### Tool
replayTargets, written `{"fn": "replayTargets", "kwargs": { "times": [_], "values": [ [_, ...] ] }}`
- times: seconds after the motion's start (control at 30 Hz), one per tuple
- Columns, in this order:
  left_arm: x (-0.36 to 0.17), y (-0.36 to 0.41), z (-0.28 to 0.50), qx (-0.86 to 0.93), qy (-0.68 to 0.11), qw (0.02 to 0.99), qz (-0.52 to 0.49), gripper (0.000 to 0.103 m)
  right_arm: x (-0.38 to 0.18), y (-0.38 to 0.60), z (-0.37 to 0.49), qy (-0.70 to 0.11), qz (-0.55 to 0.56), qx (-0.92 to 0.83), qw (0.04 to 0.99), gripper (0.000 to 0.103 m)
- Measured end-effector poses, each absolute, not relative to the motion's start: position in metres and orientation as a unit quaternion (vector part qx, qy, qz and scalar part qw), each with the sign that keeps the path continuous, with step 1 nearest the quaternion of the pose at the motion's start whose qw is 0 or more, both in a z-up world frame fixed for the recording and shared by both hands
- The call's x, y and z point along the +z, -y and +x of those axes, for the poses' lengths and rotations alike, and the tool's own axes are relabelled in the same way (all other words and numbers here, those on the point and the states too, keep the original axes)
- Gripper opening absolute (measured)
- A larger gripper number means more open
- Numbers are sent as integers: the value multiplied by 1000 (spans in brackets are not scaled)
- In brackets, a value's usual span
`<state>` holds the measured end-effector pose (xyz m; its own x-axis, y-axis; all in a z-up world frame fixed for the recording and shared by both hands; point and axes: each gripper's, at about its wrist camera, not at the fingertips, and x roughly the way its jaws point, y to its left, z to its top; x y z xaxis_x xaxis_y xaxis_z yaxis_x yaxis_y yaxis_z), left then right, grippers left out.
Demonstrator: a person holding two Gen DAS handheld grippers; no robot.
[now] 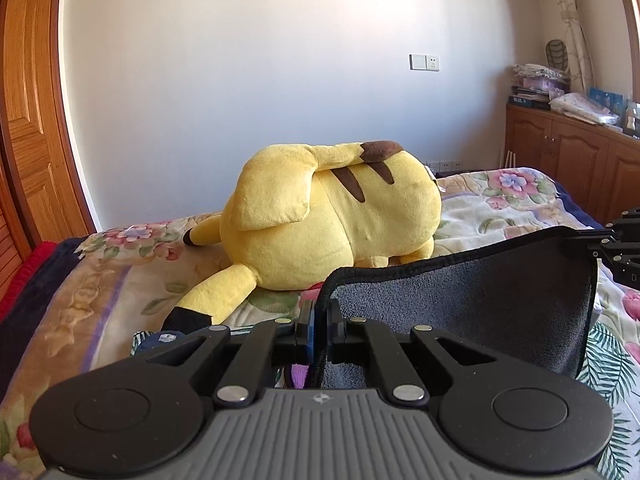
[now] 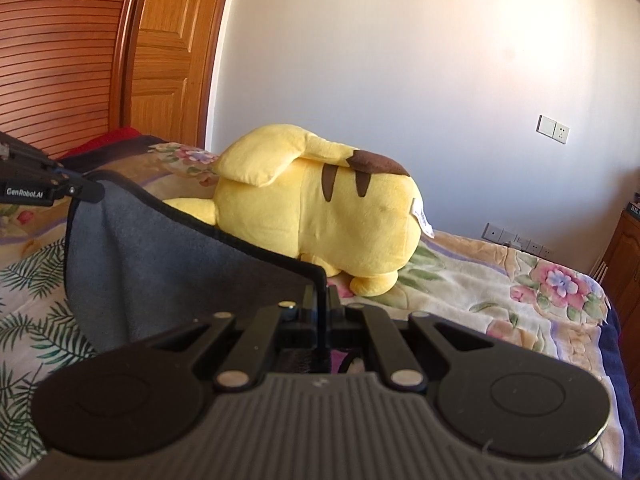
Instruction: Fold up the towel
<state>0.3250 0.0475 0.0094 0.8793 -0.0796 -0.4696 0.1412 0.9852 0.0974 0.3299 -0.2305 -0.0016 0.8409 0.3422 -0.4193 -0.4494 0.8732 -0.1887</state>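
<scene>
Left wrist view: one left gripper (image 1: 320, 322) with its two fingers pressed together on a top corner of the one grey towel (image 1: 480, 296).
Right wrist view: one right gripper (image 2: 320, 300) with its two fingers pinched on the towel's (image 2: 152, 272) other top corner.
Towel place: held up in the air between the two grippers, above the bed (image 1: 80, 280), its black-edged top hem sagging slightly between the corners.
Towel hang: the cloth drops down from the hem on the near side; its lower part is hidden behind the gripper bodies.
Other gripper seen: the right one shows at the right edge of the left view (image 1: 624, 240); the left one shows at the left edge of the right view (image 2: 48, 188).
Plush: one yellow plush (image 1: 328, 216) with brown stripes lies on the bed, just beyond the towel.
Bed cover: one floral blanket (image 2: 520, 280).
Wall: white, with one switch plate (image 1: 424, 62).
Door: one wooden door (image 2: 168, 48) at the left.
Cabinet: one wooden cabinet (image 1: 572, 156) at the right, with stacked items on top.
</scene>
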Motion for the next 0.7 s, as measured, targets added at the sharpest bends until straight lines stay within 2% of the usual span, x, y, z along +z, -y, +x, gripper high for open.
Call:
{"fn": "replayTargets", "kwargs": {
  "times": [0.4,0.7],
  "values": [
    [-12,-46,354,-56,-240,966,74,0,-26,227,349,-179,-174,198,948,4],
    [-46,-50,371,-44,-247,966,62,0,-54,227,371,-186,-170,185,950,4]
  ]
}}
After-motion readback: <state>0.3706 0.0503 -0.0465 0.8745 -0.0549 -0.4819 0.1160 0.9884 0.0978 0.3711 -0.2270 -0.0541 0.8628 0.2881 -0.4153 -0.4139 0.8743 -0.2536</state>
